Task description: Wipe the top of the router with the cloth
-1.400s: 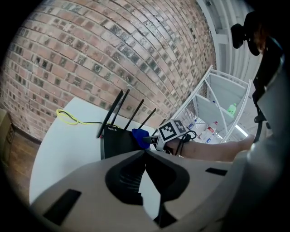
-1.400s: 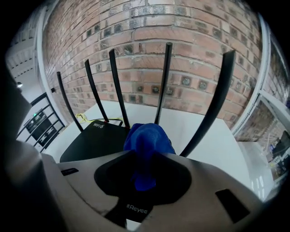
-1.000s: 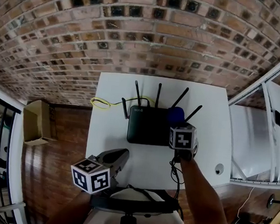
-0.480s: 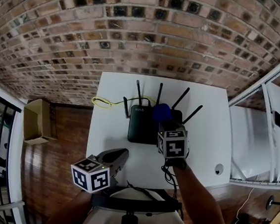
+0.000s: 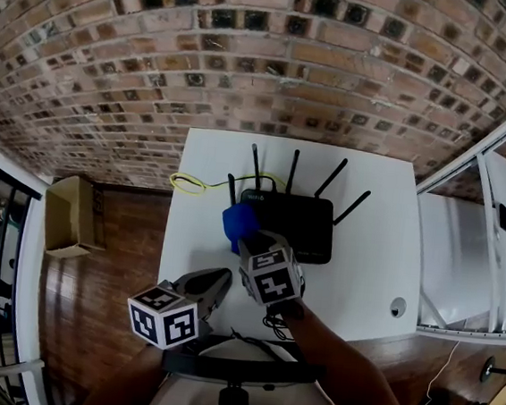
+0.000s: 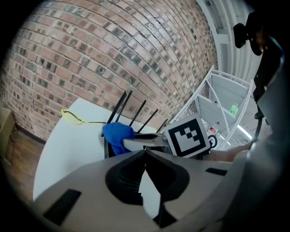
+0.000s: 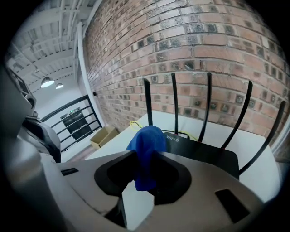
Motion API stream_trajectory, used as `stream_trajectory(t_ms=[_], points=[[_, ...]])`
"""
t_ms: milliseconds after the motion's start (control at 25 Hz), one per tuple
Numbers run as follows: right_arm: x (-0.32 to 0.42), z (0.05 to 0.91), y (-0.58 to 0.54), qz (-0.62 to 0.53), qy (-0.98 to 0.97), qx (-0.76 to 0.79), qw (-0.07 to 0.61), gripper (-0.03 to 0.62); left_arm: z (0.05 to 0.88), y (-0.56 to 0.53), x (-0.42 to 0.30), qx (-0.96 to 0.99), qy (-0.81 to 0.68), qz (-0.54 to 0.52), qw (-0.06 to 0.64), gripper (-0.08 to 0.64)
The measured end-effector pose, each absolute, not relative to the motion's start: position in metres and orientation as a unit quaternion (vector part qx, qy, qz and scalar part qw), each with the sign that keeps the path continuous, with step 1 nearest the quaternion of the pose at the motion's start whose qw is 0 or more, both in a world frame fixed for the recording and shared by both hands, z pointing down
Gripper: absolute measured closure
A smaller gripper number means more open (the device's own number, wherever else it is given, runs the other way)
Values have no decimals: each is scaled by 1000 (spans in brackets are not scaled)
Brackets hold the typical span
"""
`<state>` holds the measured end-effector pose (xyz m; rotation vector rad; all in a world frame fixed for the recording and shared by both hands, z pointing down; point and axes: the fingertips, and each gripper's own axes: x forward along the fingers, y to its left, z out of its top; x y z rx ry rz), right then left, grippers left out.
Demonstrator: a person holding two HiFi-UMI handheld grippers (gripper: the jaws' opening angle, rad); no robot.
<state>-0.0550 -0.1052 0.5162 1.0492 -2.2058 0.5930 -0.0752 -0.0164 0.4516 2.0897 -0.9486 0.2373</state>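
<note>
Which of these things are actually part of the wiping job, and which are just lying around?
Part of the job:
router
blue cloth
right gripper, shut on the cloth at the router's left end

Just lying about or idle:
yellow cable on the table
cardboard box on the floor
left gripper, shut and empty

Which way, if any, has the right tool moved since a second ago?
Yes: the right tool, holding the cloth, swept from the router's right end to its left end.

The router (image 5: 302,231) is matt black plastic, the cloth (image 5: 237,223) soft fabric. The counter (image 5: 197,236) is smooth white, the wall (image 5: 251,53) rough brick.
</note>
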Motion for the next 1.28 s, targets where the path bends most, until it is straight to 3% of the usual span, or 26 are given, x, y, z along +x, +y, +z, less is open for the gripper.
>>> stream_trajectory(t_ms=[360,1280], points=[[-55,558,-84,259,-815,387,345,465,454,-15,-80,826,-380,91,407,531],[-5,563,-87,264,-793,441,329,463,458,-19,-65,833,-362,103,406,531]])
